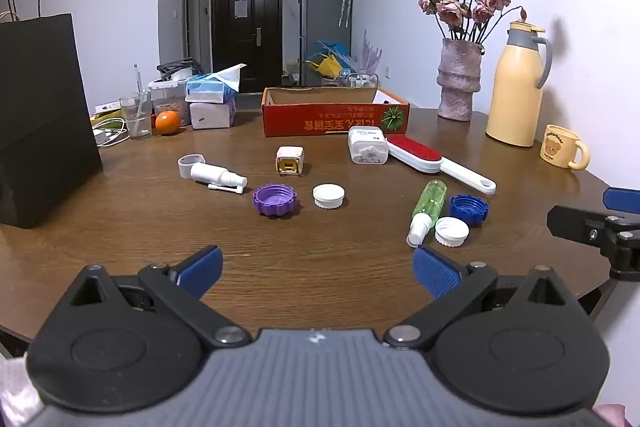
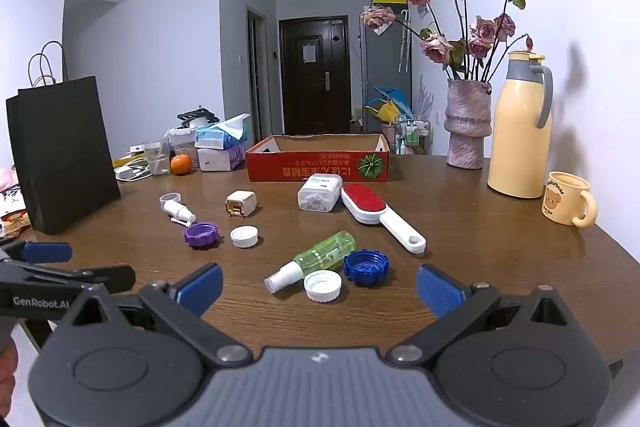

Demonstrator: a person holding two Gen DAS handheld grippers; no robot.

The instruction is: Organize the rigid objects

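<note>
Blue-padded left tool (image 1: 318, 269) and right tool (image 2: 319, 285) hover low over the brown wooden table (image 1: 120, 227), jaws spread fully apart, empty, touching nothing. Sorting looks not yet begun: the red cardboard box (image 2: 318, 165) at the back seems empty, though its floor is mostly hidden. Scattered loose in front of it: purple ridged cap (image 1: 276, 200), white round cap (image 1: 329, 195), green spray bottle (image 2: 320, 255), blue ridged cap (image 2: 366, 267), red-and-white lint brush (image 2: 380, 217), white nasal-spray bottle (image 1: 216, 174).

So on the table: four bottle caps (image 2: 323, 285), two spray bottles (image 2: 316, 259), one lint brush (image 2: 365, 203), one charger cube (image 2: 240, 203), one clear box (image 2: 319, 193), one cardboard tray (image 2: 318, 166).
</note>
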